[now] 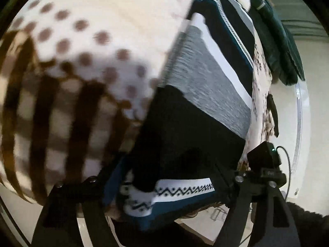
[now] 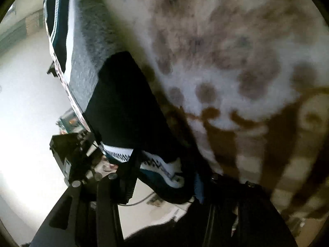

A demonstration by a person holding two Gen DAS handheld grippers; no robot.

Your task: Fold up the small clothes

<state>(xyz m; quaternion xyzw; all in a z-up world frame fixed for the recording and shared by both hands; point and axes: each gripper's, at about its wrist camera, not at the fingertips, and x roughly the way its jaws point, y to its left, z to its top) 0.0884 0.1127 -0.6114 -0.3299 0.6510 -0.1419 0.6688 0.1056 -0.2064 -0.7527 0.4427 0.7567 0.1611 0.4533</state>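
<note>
- Close up, both views are filled by a striped sweater of black, grey, white and teal bands, with a zigzag-patterned hem at its near end.
- Left tool: its two black fingers stand apart on either side of the hem, which passes between them; whether the pads press on the cloth I cannot tell, since the fabric covers the tips.
- Right tool: the same hem runs between its fingers, and again the cloth hides whether the pads bite on it or sit loose.
- In the left wrist view the sweater stretches away from the tool toward the upper right; beside it on the left lies a white cloth with brown dots, which meets a brown-and-white checked cloth lower down.
- In the right wrist view the sweater rises from the tool toward the upper left, with the dotted cloth to its right.
- A dark green garment lies past the sweater's far end, near a white curved rim.
- Both pictures are blurred.
</note>
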